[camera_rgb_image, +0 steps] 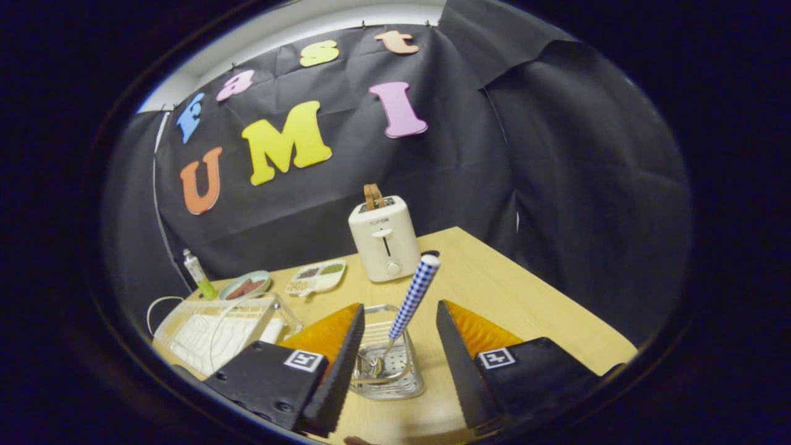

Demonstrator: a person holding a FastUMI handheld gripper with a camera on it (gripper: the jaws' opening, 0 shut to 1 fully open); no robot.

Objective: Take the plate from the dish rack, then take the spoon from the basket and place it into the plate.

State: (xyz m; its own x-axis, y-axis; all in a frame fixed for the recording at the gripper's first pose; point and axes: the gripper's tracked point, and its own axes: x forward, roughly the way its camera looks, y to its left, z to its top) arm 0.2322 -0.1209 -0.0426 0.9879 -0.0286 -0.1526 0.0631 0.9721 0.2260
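**A:** ok so what's going on closest to the camera?

**B:** the gripper (395,364) is spread wide, fingers well apart and holding nothing. Sitting right in the gap between them is the basket (388,361), a clear little tub with holes in it. It's on the table (525,309), near the front edge.

**A:** and the spoon?

**B:** the spoon (408,303) stands in the basket, bowl end down at the bottom, blue-and-white checked handle leaning up and away to the right. The handle tip pokes out above the fingertips. Neither finger touches it as far as I can see.

**A:** what about the plate?

**B:** can't honestly say. There's a white wire rack (213,330) at the near left corner of the table, just beside the left finger and partly hidden by it. Something pale lies in or under it, but I can't make out a plate for sure.

**A:** further back?

**B:** along the far left edge: a small bottle (199,275) with a green lower part, then a round dish (245,286) with something brownish in it, then a white divided tray (316,275) with bits of food. Past those, at the back edge, a cream toaster (384,240) with brown slices sticking up out of the top. Behind it all is the black cloth wall (556,154).
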